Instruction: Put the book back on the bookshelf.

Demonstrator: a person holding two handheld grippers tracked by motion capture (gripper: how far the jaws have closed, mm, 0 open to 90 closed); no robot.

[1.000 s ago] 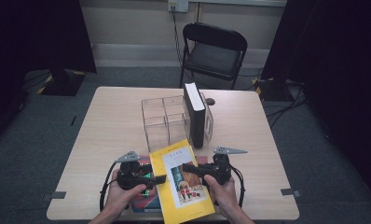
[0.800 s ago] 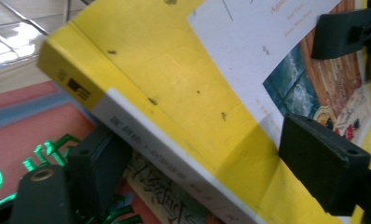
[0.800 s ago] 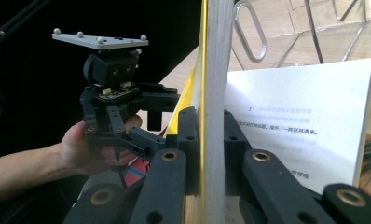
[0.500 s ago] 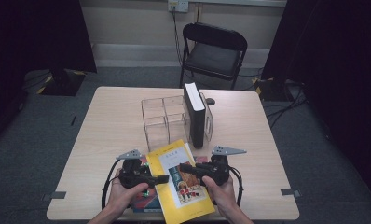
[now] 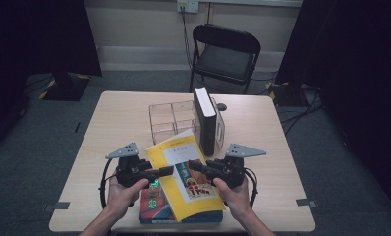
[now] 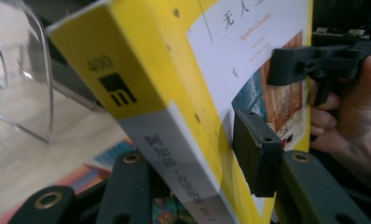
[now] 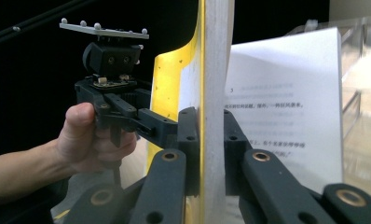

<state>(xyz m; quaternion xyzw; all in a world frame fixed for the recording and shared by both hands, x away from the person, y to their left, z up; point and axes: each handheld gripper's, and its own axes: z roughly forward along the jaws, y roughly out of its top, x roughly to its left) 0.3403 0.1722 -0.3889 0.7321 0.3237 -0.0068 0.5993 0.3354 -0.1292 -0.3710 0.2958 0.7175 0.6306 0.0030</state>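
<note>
Yellow paperback with a white cover panel and a painted picture (image 5: 186,172) was the thing in hand, held up off the tabletop between the two grippers and tilted, its spine toward the person's left. The right gripper (image 5: 199,167) had its jaws pressed together on the book's open edge — the right gripper view showed the pads flat against both sides of the page block. The left gripper (image 5: 165,171) had just been closing its jaws around the spine side; in the left gripper view the spine sat between them, one pad (image 6: 256,156) lay against the front cover, and the other jaw was hidden under the book, so a firm pinch there looked likely rather than certain.

Judged from this, the pick-up was done and the placing was not. A clear plastic divided organiser (image 5: 176,120) stood near the middle of the tabletop with a thick black-covered book (image 5: 206,120) upright in its right-hand compartment, and the compartments left of it looked free — the yellow one probably belonged there. A second, colourful book (image 5: 156,209) lay flat at the near edge, under where the lifted one hung.

Pale wood made up the tabletop (image 5: 115,128), square with rounded corners. Beyond it stood a black folding chair (image 5: 226,54) on grey carpet, with dark curtains at both sides, cables on the floor and a wall socket behind.
</note>
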